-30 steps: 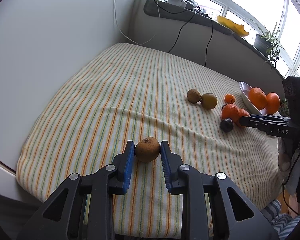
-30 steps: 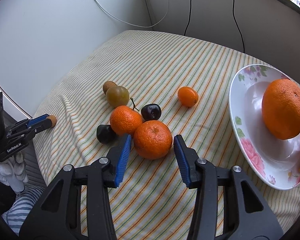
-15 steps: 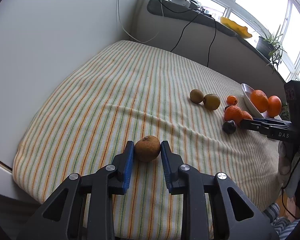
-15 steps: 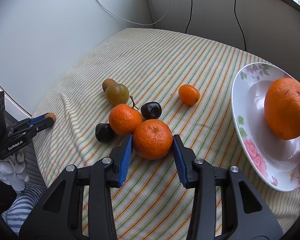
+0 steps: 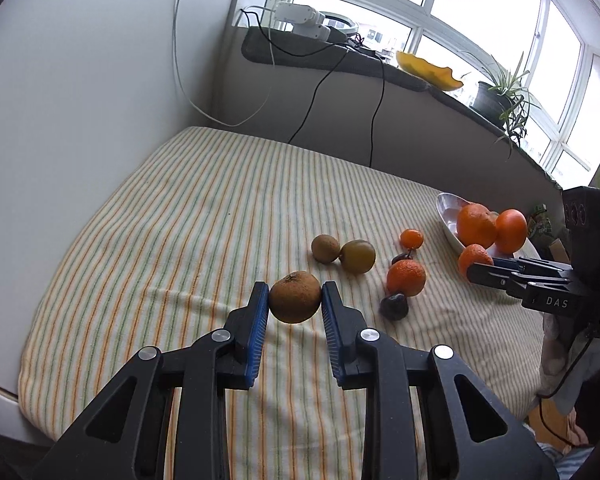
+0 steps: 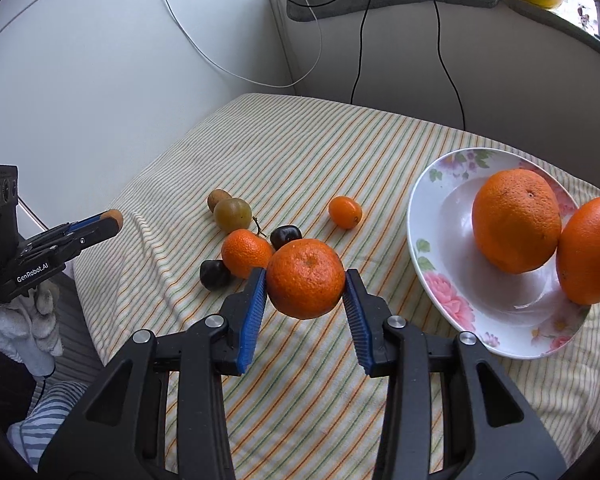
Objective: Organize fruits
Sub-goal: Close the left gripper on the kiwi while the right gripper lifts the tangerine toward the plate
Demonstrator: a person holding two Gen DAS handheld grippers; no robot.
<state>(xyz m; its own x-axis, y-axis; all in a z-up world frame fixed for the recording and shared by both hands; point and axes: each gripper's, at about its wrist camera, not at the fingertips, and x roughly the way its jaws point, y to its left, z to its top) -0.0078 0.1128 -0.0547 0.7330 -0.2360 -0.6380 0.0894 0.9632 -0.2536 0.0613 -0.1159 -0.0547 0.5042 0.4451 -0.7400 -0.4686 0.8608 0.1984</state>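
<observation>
My left gripper (image 5: 295, 300) is shut on a brown wrinkled fruit (image 5: 295, 297) and holds it above the striped cloth (image 5: 204, 216). My right gripper (image 6: 305, 280) is shut on a tangerine (image 6: 305, 278) and holds it lifted above the cloth, left of the floral plate (image 6: 440, 264). The plate holds two large oranges (image 6: 516, 220). On the cloth lie another tangerine (image 6: 245, 252), a small orange kumquat (image 6: 345, 212), two dark plums (image 6: 214, 275), a green plum (image 6: 232, 213) and a kiwi (image 6: 217, 199). The right gripper (image 5: 476, 269) with its tangerine also shows in the left wrist view.
A grey ledge (image 5: 340, 60) with cables, a white device, a yellow dish (image 5: 428, 70) and a potted plant (image 5: 500, 96) runs behind the table. A white wall (image 5: 80, 100) stands on the left. The cloth's front edge drops off near me.
Both grippers have lifted their fruit off the cloth. The right gripper closed on the tangerine and raised it; the left gripper carried the brown fruit up and toward the other fruits.
</observation>
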